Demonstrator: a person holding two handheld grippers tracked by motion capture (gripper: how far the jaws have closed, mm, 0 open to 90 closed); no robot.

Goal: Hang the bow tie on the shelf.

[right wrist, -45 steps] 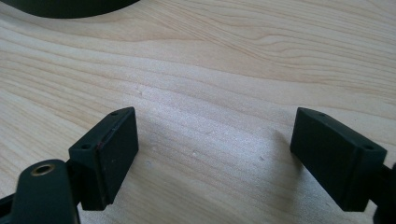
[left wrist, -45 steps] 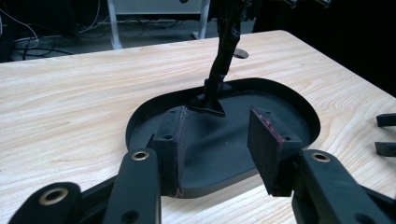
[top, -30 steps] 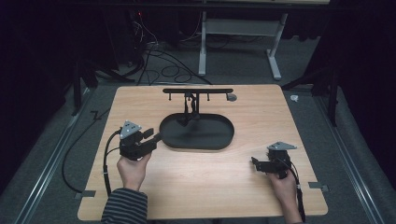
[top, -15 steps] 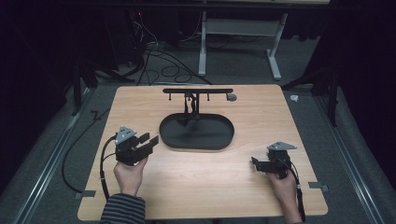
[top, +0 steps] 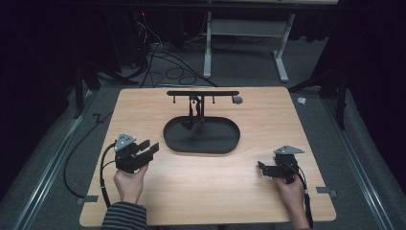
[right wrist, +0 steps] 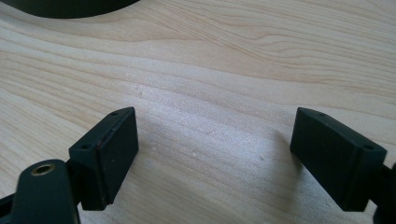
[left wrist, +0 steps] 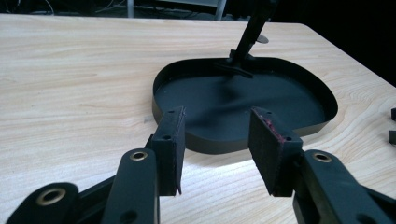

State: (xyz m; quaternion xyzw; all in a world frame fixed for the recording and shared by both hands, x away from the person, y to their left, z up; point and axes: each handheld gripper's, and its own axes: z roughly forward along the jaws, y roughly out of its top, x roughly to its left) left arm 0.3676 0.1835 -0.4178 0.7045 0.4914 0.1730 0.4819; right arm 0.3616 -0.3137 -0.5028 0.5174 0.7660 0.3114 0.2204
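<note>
Black tray stand mid-bench looks rigid, fairly light; best gripped by its thin rim. Left hand-held gripper and right hand-held gripper are both spread, nothing pinched.

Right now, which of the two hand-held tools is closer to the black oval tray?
The left tool: its jaws point at the black oval tray from just beside the rim. The right tool rests farther away on bare wood.

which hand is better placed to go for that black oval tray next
Probably left. The left tool sits near the black tray, jaws open and aimed at its rim. The right tool rests farther off, open over bare table.
</note>
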